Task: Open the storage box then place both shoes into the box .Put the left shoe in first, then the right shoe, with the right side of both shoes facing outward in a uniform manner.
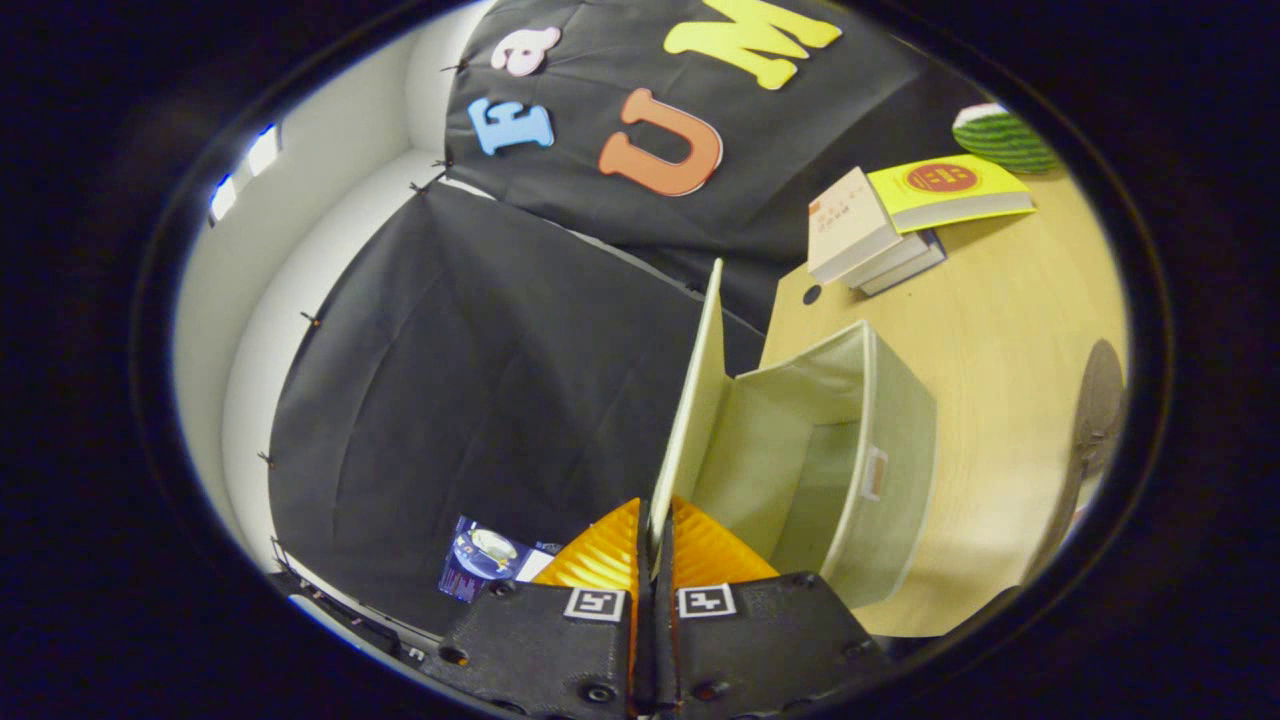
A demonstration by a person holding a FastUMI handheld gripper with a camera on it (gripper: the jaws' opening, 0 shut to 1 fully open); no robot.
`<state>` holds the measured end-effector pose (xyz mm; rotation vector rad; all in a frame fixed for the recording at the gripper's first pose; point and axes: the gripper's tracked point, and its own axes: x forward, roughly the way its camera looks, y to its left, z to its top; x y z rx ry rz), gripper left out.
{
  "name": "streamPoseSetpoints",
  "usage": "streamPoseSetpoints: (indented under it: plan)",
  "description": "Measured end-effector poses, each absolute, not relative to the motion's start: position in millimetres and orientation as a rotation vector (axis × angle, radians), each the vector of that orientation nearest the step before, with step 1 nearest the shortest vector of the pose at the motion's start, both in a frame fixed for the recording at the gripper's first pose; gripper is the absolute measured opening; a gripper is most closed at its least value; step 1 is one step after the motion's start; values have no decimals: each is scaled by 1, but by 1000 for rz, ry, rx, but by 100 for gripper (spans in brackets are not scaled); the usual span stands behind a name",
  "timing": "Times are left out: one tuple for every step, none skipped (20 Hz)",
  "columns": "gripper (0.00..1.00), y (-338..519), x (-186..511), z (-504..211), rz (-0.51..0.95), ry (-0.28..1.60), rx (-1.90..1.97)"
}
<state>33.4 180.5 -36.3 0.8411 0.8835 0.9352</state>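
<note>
A pale green fabric storage box (890, 450) stands on the wooden table (1010, 330), its inside bare as far as I can see. Its lid (695, 400) is swung up on edge, running from my fingers away toward the back. My gripper (653, 545) is shut on the lid's near edge, one finger on each face of it. A dark rounded shape (1098, 405) lies on the table to the right of the box; it may be a shoe, I cannot tell.
A stack of books (880, 235) with a yellow one (950, 190) on top lies at the table's far end, a green striped object (1005, 138) behind it. Off the table's left edge a blue packet (480, 560) lies below. Black cloth hangs behind and to the left.
</note>
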Motion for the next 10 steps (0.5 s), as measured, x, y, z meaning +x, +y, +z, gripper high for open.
streamPoseSetpoints:
  plan:
    - [6, 192, 31, -29, 940, 886, 809]
    - [6, 205, 32, -22, 944, 886, 780]
    - [6, 220, 30, -17, 954, 894, 752]
    - [6, 234, 29, -12, 958, 902, 741]
    - [6, 249, 27, -6, 962, 908, 731]
    - [6, 264, 26, -2, 970, 908, 719]
    - [6, 279, 25, 3, 972, 903, 701]
    - [7, 293, 24, 4, 980, 897, 665]
    - [8, 303, 20, 8, 989, 879, 627]
    - [14, 315, 18, 10, 998, 864, 593]
